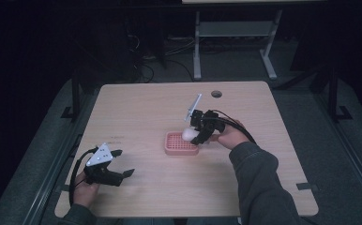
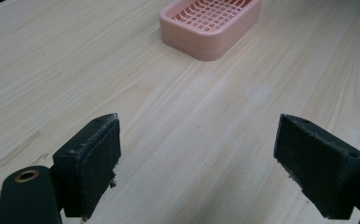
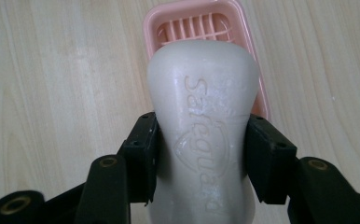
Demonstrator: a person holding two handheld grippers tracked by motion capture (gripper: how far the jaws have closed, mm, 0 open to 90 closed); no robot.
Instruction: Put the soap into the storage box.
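A white bar of soap [image 3: 201, 121] with a raised brand word is clamped between the jaws of my right gripper [image 3: 200, 154], which is shut on it. The bar [image 1: 188, 133] hangs just above the right end of a pink slatted soap dish [image 1: 180, 144] in the middle of the table. From the right gripper view, the dish [image 3: 194, 21] lies directly under and beyond the soap. My left gripper [image 1: 123, 163] rests low near the table's front left, open, with nothing between its pads [image 2: 96, 154]. The dish [image 2: 211, 25] lies ahead of it.
The wooden table [image 1: 137, 108] has a round cable hole [image 1: 216, 93] near its far edge. A grey desk frame [image 1: 235, 33] stands on the dark floor behind it. A person's sleeve [image 1: 259, 178] comes in over the front right of the table.
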